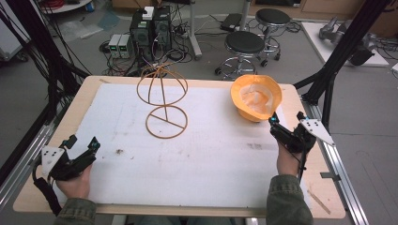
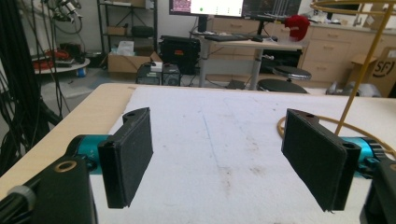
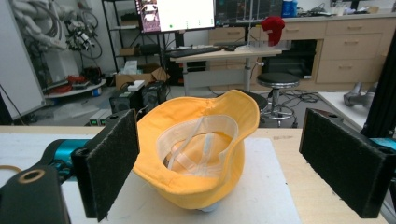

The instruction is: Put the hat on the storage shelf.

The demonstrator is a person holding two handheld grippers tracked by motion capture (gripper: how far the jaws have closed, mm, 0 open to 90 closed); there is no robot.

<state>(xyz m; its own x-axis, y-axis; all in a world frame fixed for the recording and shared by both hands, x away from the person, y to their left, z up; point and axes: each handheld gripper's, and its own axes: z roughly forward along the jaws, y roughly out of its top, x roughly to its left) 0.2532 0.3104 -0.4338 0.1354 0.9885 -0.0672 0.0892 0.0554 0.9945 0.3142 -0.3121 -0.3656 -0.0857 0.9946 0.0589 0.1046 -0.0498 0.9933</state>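
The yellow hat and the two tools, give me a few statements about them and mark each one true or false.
1. The yellow hat lies with its opening facing up. True.
2. The right tool is shut on the hat's brim. False: its jaws stand open, just short of the hat.
3. The hat hangs on the wire stand. False: it lies on the white mat, apart from the stand.
4. The left tool is open and holds nothing. True.

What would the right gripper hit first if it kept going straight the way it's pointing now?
Most likely the yellow hat, lying crown down with its opening up. It sits squarely between and just beyond the open jaws of the right gripper, so its near brim would be met first. The exact gap is hard to judge.
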